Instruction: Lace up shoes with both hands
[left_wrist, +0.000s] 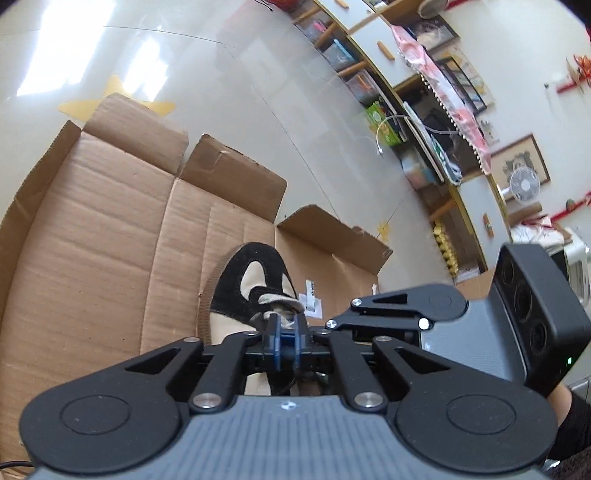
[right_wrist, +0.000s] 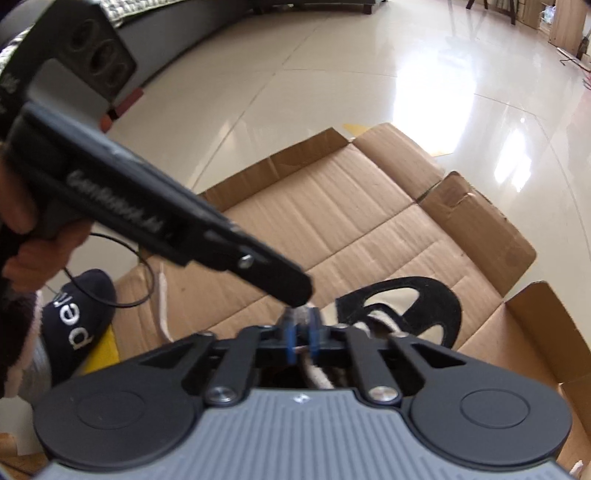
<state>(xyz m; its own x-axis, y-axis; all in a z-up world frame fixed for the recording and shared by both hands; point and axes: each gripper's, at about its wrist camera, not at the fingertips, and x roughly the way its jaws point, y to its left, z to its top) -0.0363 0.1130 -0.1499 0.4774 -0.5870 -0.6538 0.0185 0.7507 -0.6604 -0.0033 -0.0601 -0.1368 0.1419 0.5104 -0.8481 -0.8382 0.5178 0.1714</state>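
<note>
Cardboard (right_wrist: 332, 221) under shoe (left_wrist: 247, 280); right claw (right_wrist: 303, 332) clamped on lace (right_wrist: 317, 376), left claw (left_wrist: 286, 328) narrowly parted, crowding it.

The shoe (left_wrist: 247, 280) ahead of the fingers looks matt black suede over beige cloth, with a ribbed brown rubber sole. Under it lies rough corrugated cardboard (left_wrist: 92, 229). Beyond, floor tiles (right_wrist: 424, 74) shine glossy.

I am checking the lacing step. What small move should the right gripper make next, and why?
Probably draw the right gripper gently back to take up slack. Its jaws look shut on the cream lace, which runs on towards the shoe.
</note>
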